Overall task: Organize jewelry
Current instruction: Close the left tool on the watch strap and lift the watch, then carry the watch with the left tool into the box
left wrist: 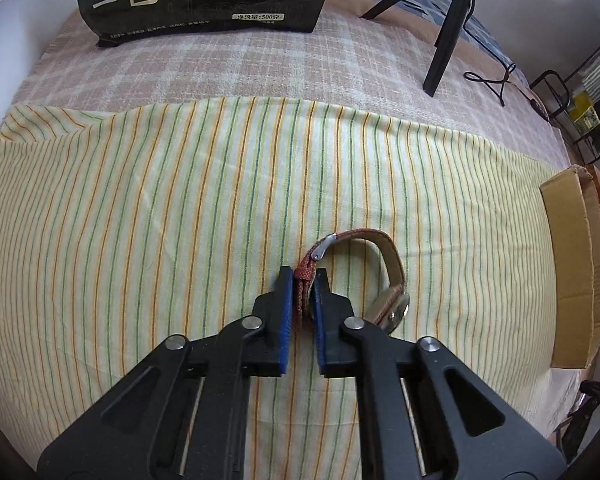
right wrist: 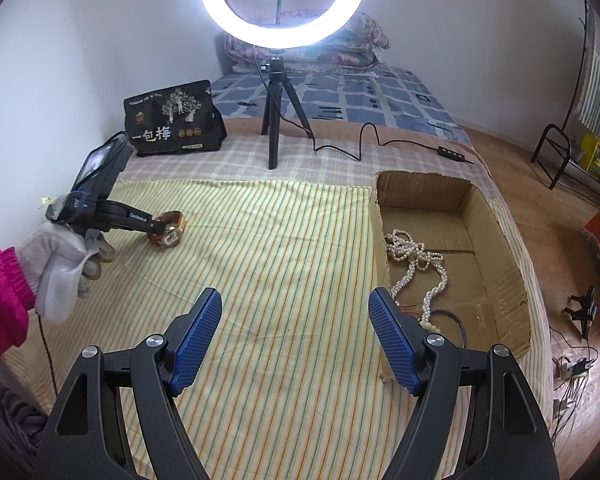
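**Left tongs gripping watch strap on striped cloth; right tongs idling open**

Everything is sitting on a bed [right wrist: 380, 92], w/ a yellow striped cloth [left wrist: 140, 220] spread over a pink checked blanket [left wrist: 220, 64]. Farther back the blue patterned sheet is showing, w/ folded floral bedding [right wrist: 340, 46] piled against the white wall. A ring light [right wrist: 283, 2] is glowing on a small black tripod [right wrist: 276, 112] at the far side, its cable [right wrist: 360, 140] trailing right across the blanket. A black snack bag [right wrist: 176, 120] w/ Chinese lettering is leaning far left. Wood floor is running along the right, w/ a black metal rack in the far right corner.

The left tongs [left wrist: 303, 280] are pressing nearly shut on the red woven strap of a watch [left wrist: 380, 276], which is lying on the cloth left of centre, its case resting just right of the fingers. A gloved hand [right wrist: 66, 258] w/ a pink sleeve [right wrist: 0, 300] is holding that tool.

The right tongs [right wrist: 295, 312] are hanging wide open over the near cloth, holding nothing.

An open cardboard box [right wrist: 500, 248] is sitting at the right edge of the cloth, w/ a pearl necklace [right wrist: 416, 264] and a thin dark bangle [right wrist: 452, 320] lying inside.
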`<state>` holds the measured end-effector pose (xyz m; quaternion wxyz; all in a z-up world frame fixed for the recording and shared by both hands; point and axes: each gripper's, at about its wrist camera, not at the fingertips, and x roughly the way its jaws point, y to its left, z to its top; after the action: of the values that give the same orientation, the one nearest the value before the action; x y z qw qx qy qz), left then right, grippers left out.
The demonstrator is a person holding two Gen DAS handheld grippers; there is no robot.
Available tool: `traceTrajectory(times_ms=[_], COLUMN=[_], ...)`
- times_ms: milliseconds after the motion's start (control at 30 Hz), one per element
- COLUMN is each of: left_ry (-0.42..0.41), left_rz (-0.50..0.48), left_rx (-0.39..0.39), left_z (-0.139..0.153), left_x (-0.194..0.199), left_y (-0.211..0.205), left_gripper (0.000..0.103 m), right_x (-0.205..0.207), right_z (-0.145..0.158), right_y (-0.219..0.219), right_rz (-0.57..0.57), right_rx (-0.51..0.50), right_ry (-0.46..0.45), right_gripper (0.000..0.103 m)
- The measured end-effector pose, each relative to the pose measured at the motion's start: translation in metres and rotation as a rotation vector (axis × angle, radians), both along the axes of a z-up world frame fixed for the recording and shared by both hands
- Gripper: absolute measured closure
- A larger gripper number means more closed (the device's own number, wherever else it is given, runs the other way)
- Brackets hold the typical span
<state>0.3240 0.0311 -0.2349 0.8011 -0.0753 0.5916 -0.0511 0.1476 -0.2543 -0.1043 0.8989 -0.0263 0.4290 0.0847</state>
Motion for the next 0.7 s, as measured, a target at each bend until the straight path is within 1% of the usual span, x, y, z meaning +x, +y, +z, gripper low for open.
traceTrajectory(times_ms=[200, 433, 567, 700], left_ry=[-0.014, -0.063, -0.095, -0.13], left_rz=[0.004, -0.006, -0.029, -0.076], left_rx=[-0.012, -0.034, -0.055, -0.07], left_z=[0.003, 0.025, 0.041, 0.058], left_x=[-0.003, -0.011, -0.016, -0.022], left_y=[0.002, -0.002, -0.015, -0.04], left_gripper=[0.096, 0.096, 0.096, 0.096], right_x=[0.0, -0.002, -0.004, -0.007], right_z=[-0.001, -0.001, -0.002, 0.0], right_y=[0.001, -0.001, -0.005, -0.011], right_rz=[0.0, -0.011, -0.029, -0.057], right_rx=[-0.026, -0.055, -0.067, -0.084], right_ry=[0.004, -0.001, 0.004, -0.005], right_gripper=[0.027, 0.027, 0.027, 0.027])
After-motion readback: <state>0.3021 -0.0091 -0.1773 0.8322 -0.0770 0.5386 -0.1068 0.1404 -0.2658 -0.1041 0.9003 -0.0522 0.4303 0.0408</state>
